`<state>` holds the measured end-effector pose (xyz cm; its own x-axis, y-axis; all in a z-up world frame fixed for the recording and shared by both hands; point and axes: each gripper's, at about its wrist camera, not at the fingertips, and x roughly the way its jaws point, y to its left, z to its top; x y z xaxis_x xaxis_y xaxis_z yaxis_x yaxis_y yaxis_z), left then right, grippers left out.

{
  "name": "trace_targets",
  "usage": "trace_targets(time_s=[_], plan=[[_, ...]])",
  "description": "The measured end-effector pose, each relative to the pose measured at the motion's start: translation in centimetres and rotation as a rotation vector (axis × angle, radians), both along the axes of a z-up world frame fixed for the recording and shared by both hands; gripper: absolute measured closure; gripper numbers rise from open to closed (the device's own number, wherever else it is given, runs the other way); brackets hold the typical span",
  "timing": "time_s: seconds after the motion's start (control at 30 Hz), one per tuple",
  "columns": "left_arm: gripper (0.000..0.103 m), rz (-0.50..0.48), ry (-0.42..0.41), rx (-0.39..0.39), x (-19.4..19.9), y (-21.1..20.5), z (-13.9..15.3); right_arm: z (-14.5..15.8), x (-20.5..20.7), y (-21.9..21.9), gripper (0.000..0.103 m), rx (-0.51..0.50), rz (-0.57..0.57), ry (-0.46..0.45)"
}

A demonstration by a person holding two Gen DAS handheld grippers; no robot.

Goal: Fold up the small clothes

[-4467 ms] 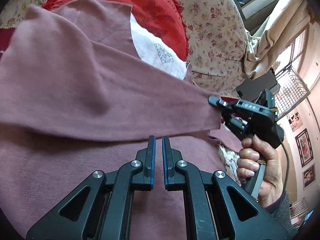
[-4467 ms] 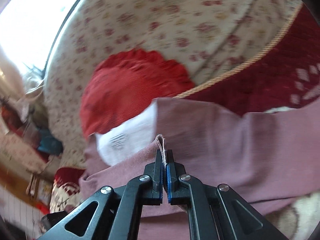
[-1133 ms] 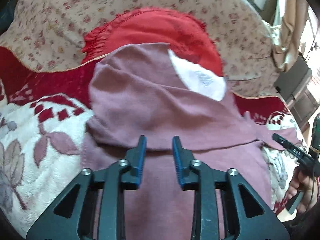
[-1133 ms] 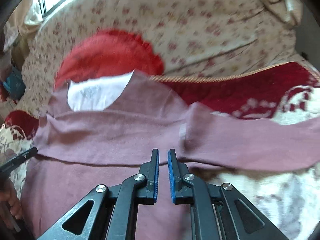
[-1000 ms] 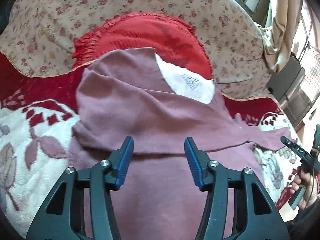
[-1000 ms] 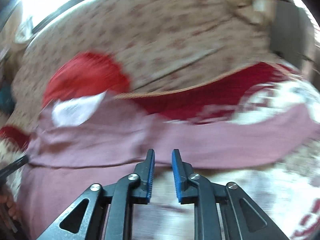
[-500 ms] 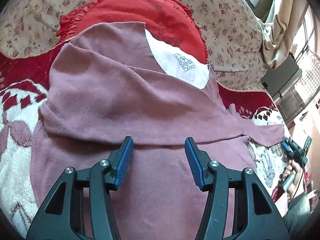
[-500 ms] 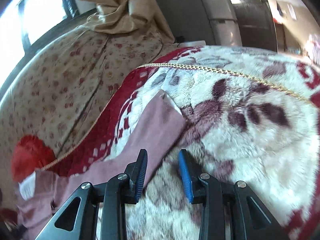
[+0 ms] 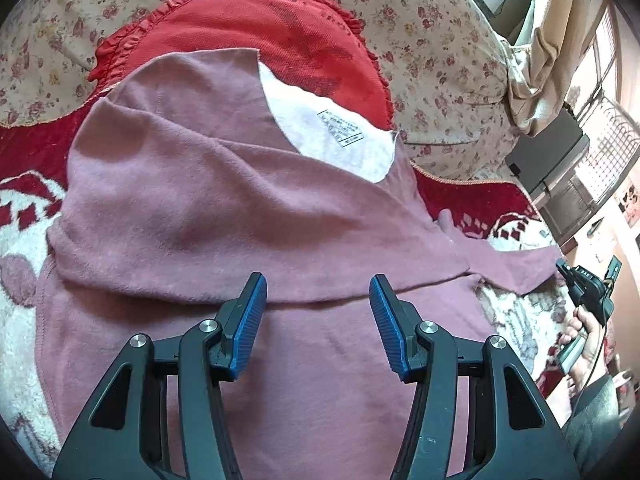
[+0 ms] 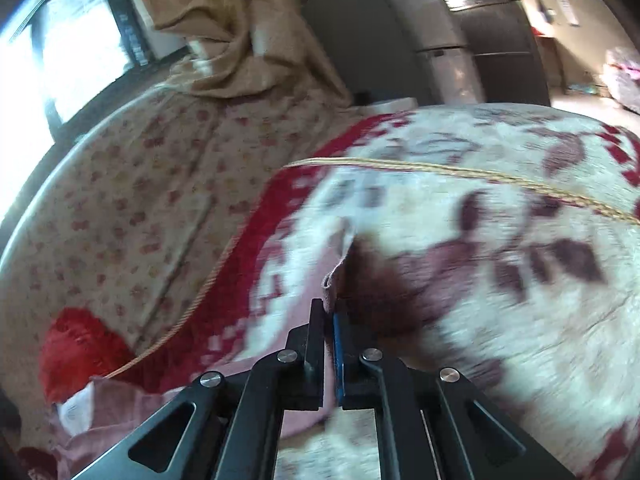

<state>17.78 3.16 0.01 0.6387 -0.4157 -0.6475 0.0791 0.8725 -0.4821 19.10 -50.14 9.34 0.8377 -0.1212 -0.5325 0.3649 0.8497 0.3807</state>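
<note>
A dusty-pink long-sleeved top (image 9: 208,216) lies on the bed, its white inner neck with a printed label (image 9: 340,136) facing up. One sleeve is folded across the chest. My left gripper (image 9: 318,304) is open and empty, just above the folded sleeve's lower edge. The other sleeve (image 9: 516,270) stretches to the right, where my right gripper (image 9: 582,280) meets its cuff. In the right wrist view my right gripper (image 10: 328,320) is shut on the sleeve cuff (image 10: 332,280).
A red frilled cushion (image 9: 256,36) lies under the top's collar, against a floral backrest (image 9: 440,40). A cream and maroon flowered blanket (image 10: 500,260) covers the bed. A beige curtain (image 10: 236,40) and dark furniture stand beyond the bed's far side.
My right gripper has swung out to the outstretched sleeve's end and shut on its cuff. My left gripper has let go of the folded sleeve, opened wide and stayed over the top.
</note>
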Motion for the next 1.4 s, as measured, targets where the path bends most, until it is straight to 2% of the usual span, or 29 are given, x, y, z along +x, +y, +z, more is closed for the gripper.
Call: trace_targets(time_s=[0.1,0.2,0.3,0.43,0.6,0.83,0.97,1.1,1.17,1.3,1.4], plan=[[0.05,-0.035,0.017,-0.074,1.1,-0.8,0.1,0.9,2.0,5.9,0.1,0.009,0.171,-0.023],[0.05,-0.075,0.025,-0.057,2.2,-2.2,0.8,1.4,4.3,12.9,0.1,0.021,0.371,-0.035],[0.05,-0.111,0.013,-0.123,2.6,-2.6,1.2,1.1,5.5,20.0,0.1,0.019,0.549,-0.027],[0.05,-0.117,0.036,-0.2,2.4,-1.9,0.3,-1.9,6.4,29.8,0.1,-0.025,0.774,0.083],[0.049,-0.11,0.104,-0.266,2.8,-1.4,-1.0,-5.5,5.9,36.7,0.1,-0.115,0.907,0.196],[0.047,-0.153,0.133,-0.281,2.9,-2.4,-1.7,-7.1,3.9,39.3,0.1,-0.14,1.011,0.223],[0.047,-0.171,0.133,-0.29,3.3,-2.9,-1.9,-7.5,3.2,39.1,0.099,-0.187,1.019,0.234],[0.044,-0.189,0.129,-0.28,3.6,-3.6,-1.9,-7.8,2.6,38.9,0.088,-0.195,1.084,0.286],[0.044,-0.195,0.12,-0.263,3.7,-4.0,-1.9,-7.7,2.2,38.2,0.087,-0.211,1.103,0.303],[0.043,-0.208,0.088,-0.202,3.6,-5.0,-1.7,-7.1,2.3,35.3,0.087,-0.263,1.051,0.342],[0.044,-0.212,0.07,-0.168,3.7,-5.5,-1.7,-5.9,3.2,32.1,0.087,-0.229,0.965,0.324]])
